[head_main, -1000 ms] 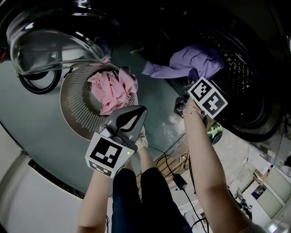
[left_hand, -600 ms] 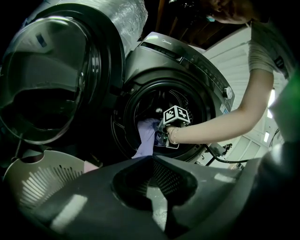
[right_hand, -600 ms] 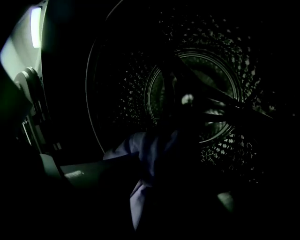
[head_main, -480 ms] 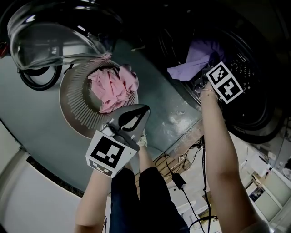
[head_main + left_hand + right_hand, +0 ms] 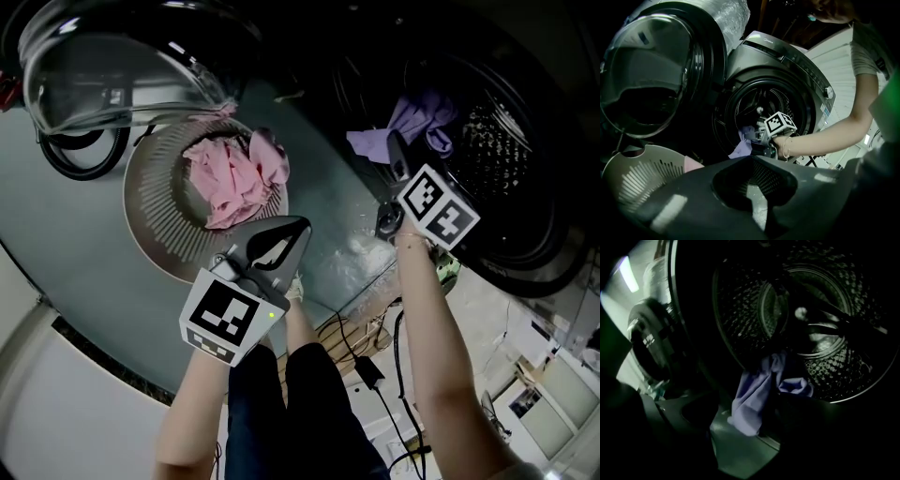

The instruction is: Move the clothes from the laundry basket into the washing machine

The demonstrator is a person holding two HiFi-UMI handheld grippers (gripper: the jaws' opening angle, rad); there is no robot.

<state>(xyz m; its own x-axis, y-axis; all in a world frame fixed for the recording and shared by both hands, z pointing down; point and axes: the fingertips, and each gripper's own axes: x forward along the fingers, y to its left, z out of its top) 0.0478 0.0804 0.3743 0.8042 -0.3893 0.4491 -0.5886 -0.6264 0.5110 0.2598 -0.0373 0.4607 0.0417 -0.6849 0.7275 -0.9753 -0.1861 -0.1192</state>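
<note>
right gripper [image 5: 397,161]: jaws have just been opening and are set wide apart; nothing is gripped, the purple cloth [image 5: 412,120] lying just ahead of them, unpinched
purple cloth: draped over the front lip of the drum [image 5: 511,141], one end hung outside, the rest inside
left gripper [image 5: 289,231]: jaws seem to be closed with nothing held, though its own view is dim; held just off the near rim of the basket [image 5: 150,220]
pink clothes [image 5: 230,178]: heaped at the basket's side nearest the washer
next reach: the pink heap is judged to lie straight ahead of the left gripper, long axis roughly along its line; the right gripper is well apart, at the drum
</note>
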